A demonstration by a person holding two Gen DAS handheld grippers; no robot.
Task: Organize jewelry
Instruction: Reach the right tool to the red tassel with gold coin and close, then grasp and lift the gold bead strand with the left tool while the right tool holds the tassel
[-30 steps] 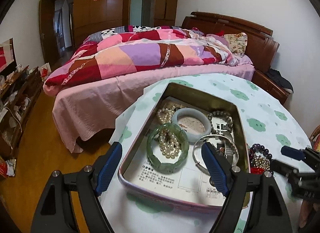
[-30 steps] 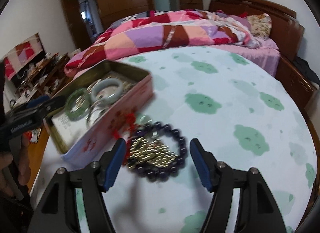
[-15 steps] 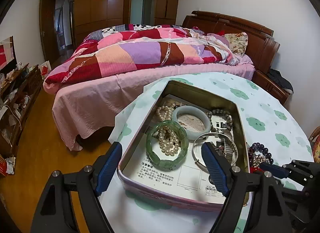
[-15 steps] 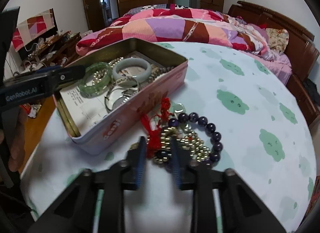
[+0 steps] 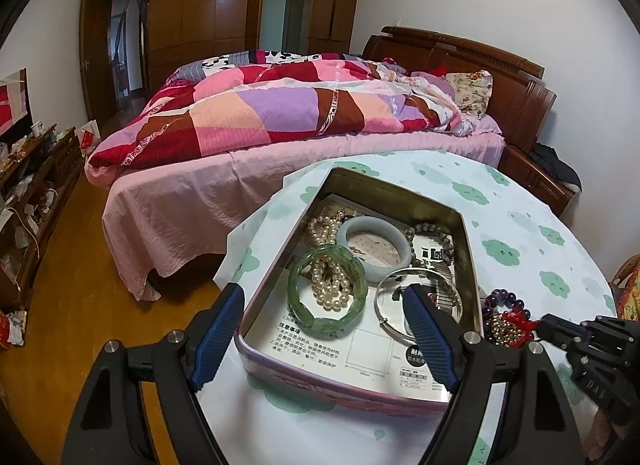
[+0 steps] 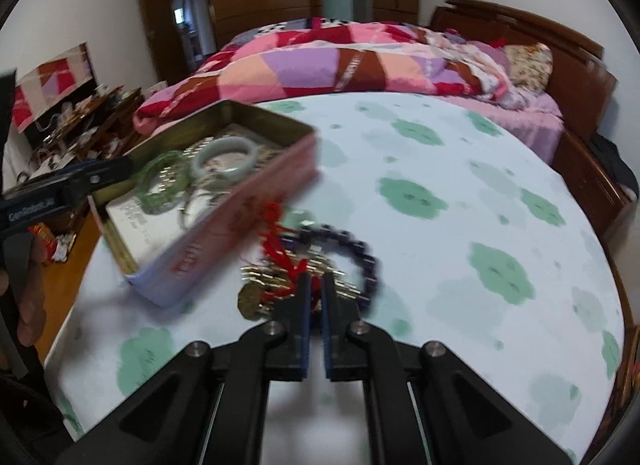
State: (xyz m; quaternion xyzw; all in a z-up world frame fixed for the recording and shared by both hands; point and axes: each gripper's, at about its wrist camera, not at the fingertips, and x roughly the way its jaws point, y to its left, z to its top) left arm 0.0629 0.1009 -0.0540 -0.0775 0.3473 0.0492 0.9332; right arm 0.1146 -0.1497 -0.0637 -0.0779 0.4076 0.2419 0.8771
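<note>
An open pink tin [image 5: 468, 249] on the round table holds a green bracelet [image 5: 332, 323], pearls [image 5: 330, 289], a pale jade bangle [image 5: 404, 255] and a silver bangle [image 5: 384, 317]. My left gripper [image 5: 324, 333] hovers open over the tin's near edge, nothing between its fingers. Right of the tin [image 6: 256, 201] lie a dark purple bead bracelet [image 6: 370, 261] and a gold bead bunch with red cord [image 6: 272, 281]. My right gripper [image 6: 315, 285] is shut on that gold bunch, its jaws nearly touching. Its tip shows in the left wrist view as the right gripper [image 5: 544, 323] against the bunch [image 5: 504, 329].
The tablecloth [image 6: 440, 225] is white with green cloud prints, and stretches right of the jewelry. A bed with a patchwork quilt [image 5: 280, 117] stands just behind the table. A cluttered low shelf [image 5: 28, 193] is at the left. A hand [image 6: 28, 305] holds the left gripper.
The right gripper's jaws went from wide open around the bead pile to shut on the gold bunch with red cord. The left gripper stayed where it was, open.
</note>
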